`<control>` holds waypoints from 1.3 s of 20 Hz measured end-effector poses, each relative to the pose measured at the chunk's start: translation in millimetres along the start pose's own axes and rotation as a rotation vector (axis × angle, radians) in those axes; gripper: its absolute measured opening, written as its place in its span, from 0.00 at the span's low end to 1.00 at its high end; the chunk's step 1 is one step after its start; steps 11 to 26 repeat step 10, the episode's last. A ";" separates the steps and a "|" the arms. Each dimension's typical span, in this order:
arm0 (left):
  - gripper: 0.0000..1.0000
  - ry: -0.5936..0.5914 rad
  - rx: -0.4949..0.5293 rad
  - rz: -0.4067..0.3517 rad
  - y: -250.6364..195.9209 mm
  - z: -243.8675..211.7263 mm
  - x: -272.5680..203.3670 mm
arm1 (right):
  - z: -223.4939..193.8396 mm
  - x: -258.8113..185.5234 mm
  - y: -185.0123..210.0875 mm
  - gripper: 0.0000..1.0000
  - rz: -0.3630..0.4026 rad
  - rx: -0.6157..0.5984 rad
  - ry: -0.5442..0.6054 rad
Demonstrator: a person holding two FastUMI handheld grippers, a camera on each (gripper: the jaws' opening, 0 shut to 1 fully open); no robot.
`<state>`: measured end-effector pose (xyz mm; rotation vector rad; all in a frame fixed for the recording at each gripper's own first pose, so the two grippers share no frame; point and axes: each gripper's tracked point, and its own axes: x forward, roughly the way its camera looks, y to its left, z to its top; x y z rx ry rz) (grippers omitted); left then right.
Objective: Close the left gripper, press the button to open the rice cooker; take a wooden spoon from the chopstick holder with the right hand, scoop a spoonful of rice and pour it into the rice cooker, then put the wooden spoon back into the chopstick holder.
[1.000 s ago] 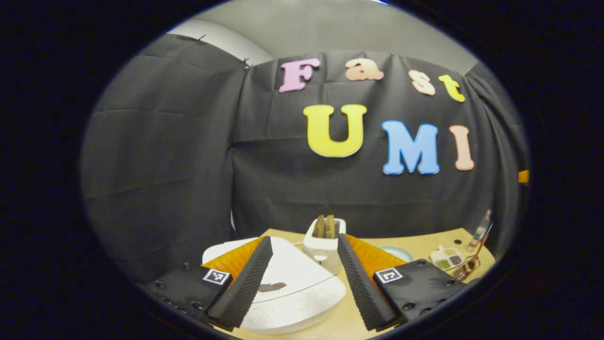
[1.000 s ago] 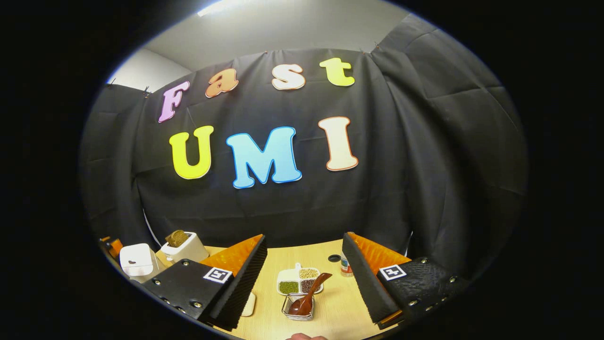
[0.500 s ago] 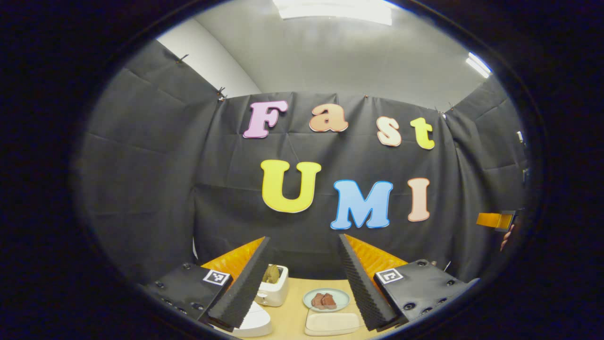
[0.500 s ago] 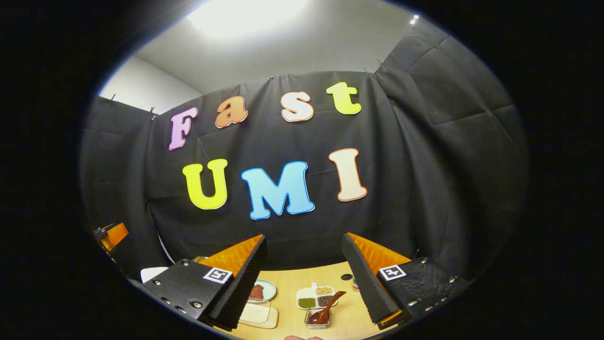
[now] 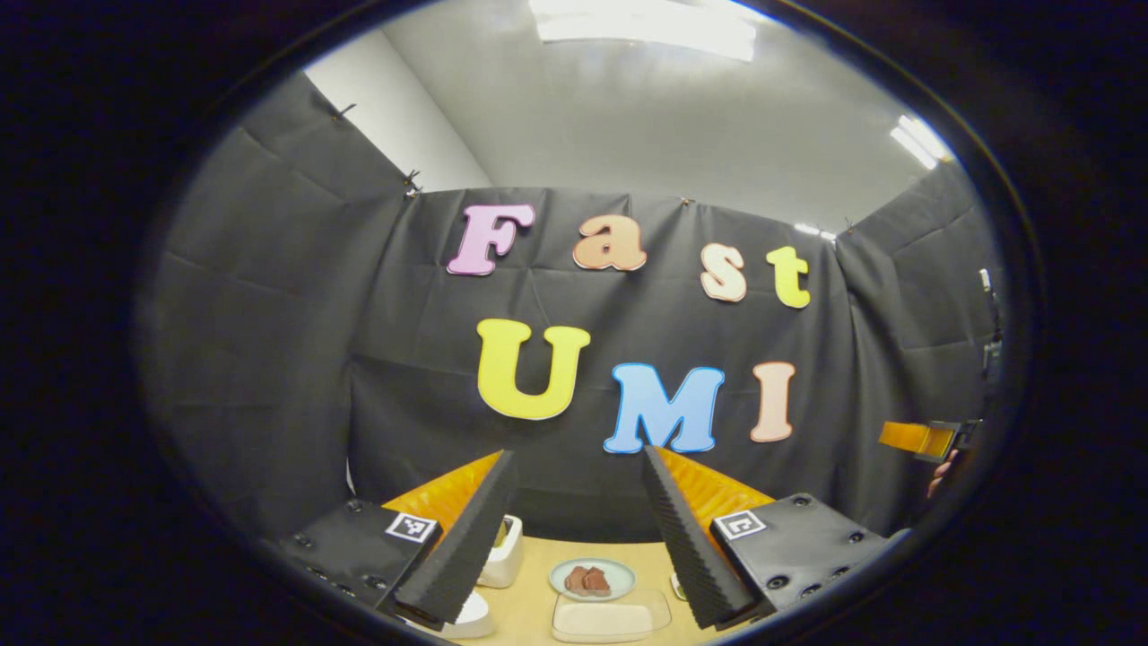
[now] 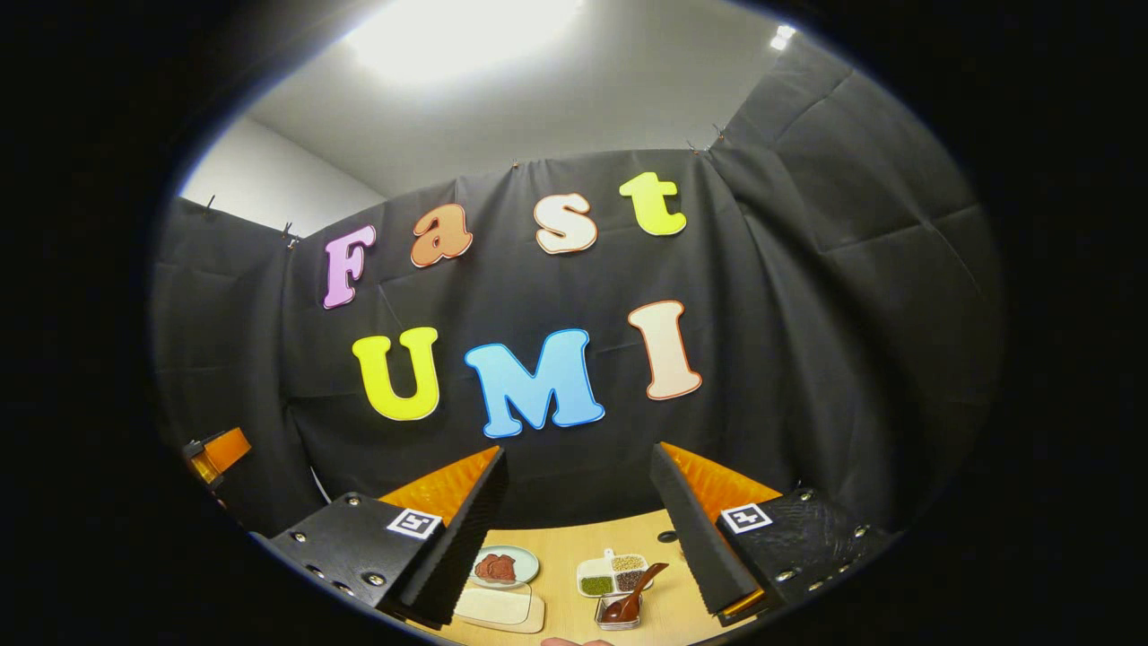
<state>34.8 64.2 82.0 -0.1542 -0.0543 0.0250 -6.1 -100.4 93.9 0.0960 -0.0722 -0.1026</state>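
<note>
The brown wooden spoon stands bowl-down in the small wire chopstick holder, handle leaning right and far, easy to pinch. Both the left gripper and the right gripper are held high and level, jaws wide apart, gripping nothing

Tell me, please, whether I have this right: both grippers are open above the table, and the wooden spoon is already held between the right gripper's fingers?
Not quite. Both grippers are open, but the right gripper holds nothing. The right gripper view shows the wooden spoon resting in the small wire holder on the table, apart from the fingers.
</note>
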 end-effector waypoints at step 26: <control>0.97 0.014 0.000 -0.009 8.9 -6.7 -1.3 | 7.0 1.6 11.5 0.97 0.024 0.015 -0.022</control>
